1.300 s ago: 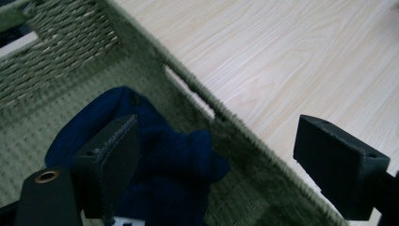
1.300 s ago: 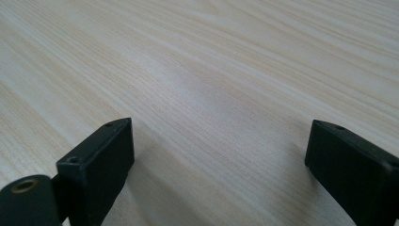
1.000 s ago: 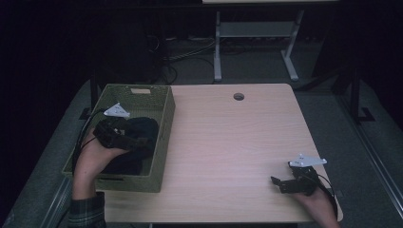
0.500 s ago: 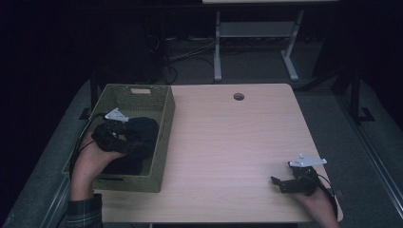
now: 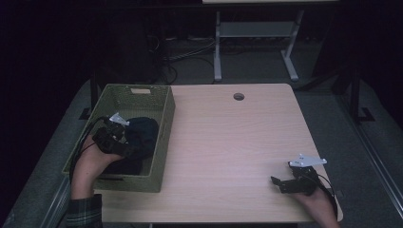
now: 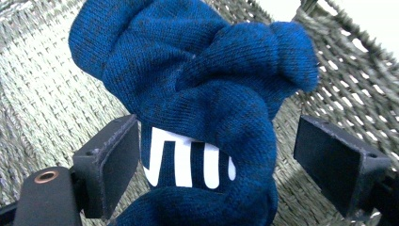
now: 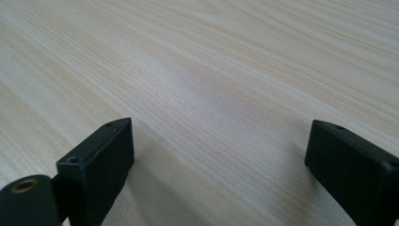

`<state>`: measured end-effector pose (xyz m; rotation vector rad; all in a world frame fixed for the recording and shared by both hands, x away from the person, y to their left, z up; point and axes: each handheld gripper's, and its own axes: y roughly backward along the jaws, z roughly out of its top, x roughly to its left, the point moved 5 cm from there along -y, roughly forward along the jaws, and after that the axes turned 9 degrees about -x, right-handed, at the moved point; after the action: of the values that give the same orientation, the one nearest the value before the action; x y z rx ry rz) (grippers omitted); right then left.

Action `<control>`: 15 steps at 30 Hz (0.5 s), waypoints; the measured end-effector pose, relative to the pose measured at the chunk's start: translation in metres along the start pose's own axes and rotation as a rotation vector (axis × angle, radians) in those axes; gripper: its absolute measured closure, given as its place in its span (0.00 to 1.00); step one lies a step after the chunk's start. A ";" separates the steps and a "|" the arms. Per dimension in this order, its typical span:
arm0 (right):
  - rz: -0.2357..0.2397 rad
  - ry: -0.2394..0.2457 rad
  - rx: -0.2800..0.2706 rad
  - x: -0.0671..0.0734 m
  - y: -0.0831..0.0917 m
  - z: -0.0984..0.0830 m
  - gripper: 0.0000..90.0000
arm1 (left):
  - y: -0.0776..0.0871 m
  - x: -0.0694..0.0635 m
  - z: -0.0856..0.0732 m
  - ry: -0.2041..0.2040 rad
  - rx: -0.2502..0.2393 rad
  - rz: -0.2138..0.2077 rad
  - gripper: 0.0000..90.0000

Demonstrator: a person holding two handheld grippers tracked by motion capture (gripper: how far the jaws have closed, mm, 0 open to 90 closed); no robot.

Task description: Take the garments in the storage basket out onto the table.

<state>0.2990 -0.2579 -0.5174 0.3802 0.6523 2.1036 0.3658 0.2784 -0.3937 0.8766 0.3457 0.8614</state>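
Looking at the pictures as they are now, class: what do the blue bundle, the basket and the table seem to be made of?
Blue bundle: knitted fabric, matt, with ribbed stitches and white print; the fibre cannot be told. Basket: woven strands, olive-grey, perhaps wicker or paper cord. Table: pale wood grain, smooth with a slight sheen; possibly laminate.

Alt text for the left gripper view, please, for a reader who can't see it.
A bunched blue knit garment with white lettering sits between the left gripper's two open black fingers, touching the one on the picture's left and clear of the other. Behind it are the woven walls of a green basket.
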 end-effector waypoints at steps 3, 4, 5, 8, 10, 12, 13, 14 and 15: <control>0.000 0.000 0.000 0.000 0.000 0.000 0.09 | -0.005 0.000 -0.002 -0.006 0.020 0.002 0.16; 0.000 0.000 0.000 0.000 0.000 0.000 0.09 | -0.005 0.000 -0.002 -0.006 0.020 0.002 0.16; 0.000 0.000 0.000 0.000 0.000 0.000 0.09 | -0.007 0.001 -0.002 -0.009 0.030 0.001 0.16; 0.000 0.000 0.000 0.000 0.000 0.000 0.09 | -0.013 0.001 -0.004 -0.015 0.055 0.007 0.17; 0.000 0.000 0.000 0.000 0.000 0.000 0.09 | -0.016 0.002 -0.005 -0.013 0.067 0.013 0.17; 0.000 0.000 0.000 0.000 0.000 0.000 0.09 | -0.017 0.003 -0.006 -0.012 0.077 0.010 0.18; 0.000 0.000 0.000 0.000 0.000 0.000 0.09 | -0.018 0.004 -0.007 -0.014 0.077 0.008 0.22; 0.000 0.000 0.000 0.000 0.000 0.000 0.09 | -0.020 0.004 -0.008 -0.013 0.083 0.004 0.22; 0.000 0.000 0.000 0.000 0.000 0.000 0.09 | -0.020 0.004 -0.008 -0.013 0.083 0.004 0.23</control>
<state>0.2990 -0.2579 -0.5174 0.3805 0.6524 2.1034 0.3742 0.2787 -0.4137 0.9599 0.3710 0.8496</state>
